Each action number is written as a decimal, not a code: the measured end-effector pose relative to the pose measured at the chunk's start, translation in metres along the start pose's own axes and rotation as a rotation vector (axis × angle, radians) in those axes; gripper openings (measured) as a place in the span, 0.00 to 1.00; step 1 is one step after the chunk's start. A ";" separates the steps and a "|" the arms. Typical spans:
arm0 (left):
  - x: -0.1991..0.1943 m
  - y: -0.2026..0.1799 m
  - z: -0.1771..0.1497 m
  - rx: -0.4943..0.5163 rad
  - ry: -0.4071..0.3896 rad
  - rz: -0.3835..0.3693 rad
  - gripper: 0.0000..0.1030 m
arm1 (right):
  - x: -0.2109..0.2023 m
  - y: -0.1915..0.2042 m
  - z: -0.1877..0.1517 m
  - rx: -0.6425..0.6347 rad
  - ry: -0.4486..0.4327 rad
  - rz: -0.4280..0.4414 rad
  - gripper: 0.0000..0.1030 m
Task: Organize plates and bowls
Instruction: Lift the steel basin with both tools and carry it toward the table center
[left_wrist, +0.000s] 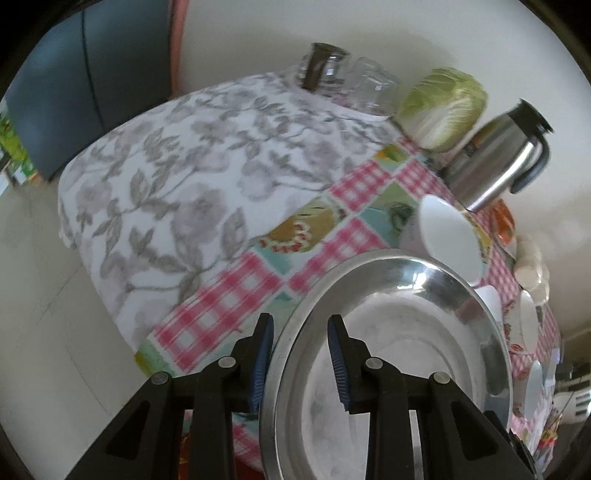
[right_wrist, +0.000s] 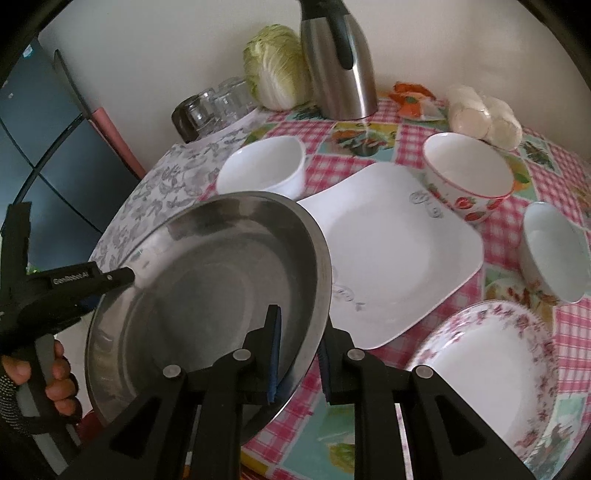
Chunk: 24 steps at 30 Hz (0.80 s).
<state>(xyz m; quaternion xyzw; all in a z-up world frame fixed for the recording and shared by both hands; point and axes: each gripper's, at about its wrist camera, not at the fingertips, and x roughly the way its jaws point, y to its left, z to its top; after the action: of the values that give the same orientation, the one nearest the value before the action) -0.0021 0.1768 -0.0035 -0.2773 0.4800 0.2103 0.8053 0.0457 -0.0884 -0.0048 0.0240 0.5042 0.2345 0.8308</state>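
A round steel plate (right_wrist: 207, 280) is held tilted above the table's near left edge; it also shows in the left wrist view (left_wrist: 399, 332). My left gripper (left_wrist: 301, 354) straddles its rim, jaws apart with a gap; in the right wrist view it (right_wrist: 122, 277) meets the plate's left rim. My right gripper (right_wrist: 299, 354) straddles the plate's near right rim with a small gap. On the table stand a white square plate (right_wrist: 391, 258), a floral plate (right_wrist: 480, 373), a plain white bowl (right_wrist: 262, 170), a strawberry bowl (right_wrist: 465, 177) and a white bowl (right_wrist: 554, 251).
A steel kettle (right_wrist: 340, 59), a cabbage (right_wrist: 277, 66) and glass jars (right_wrist: 214, 107) stand at the back by the wall. Wrapped white buns (right_wrist: 484, 118) and an orange packet (right_wrist: 413, 99) lie at the back right. A grey floral cloth (left_wrist: 177, 177) covers the table's left part.
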 end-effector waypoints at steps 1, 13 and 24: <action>-0.001 -0.005 0.000 0.009 0.003 -0.007 0.32 | -0.003 -0.004 0.001 0.011 -0.006 -0.002 0.18; -0.003 -0.079 0.013 0.104 0.032 -0.119 0.32 | -0.029 -0.064 0.013 0.169 -0.080 -0.003 0.22; 0.029 -0.122 -0.003 0.202 0.092 -0.131 0.32 | -0.019 -0.112 0.012 0.275 -0.060 -0.033 0.22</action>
<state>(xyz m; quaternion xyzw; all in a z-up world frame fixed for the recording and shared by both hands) 0.0825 0.0850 -0.0005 -0.2350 0.5160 0.0949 0.8182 0.0891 -0.1931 -0.0144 0.1366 0.5068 0.1487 0.8381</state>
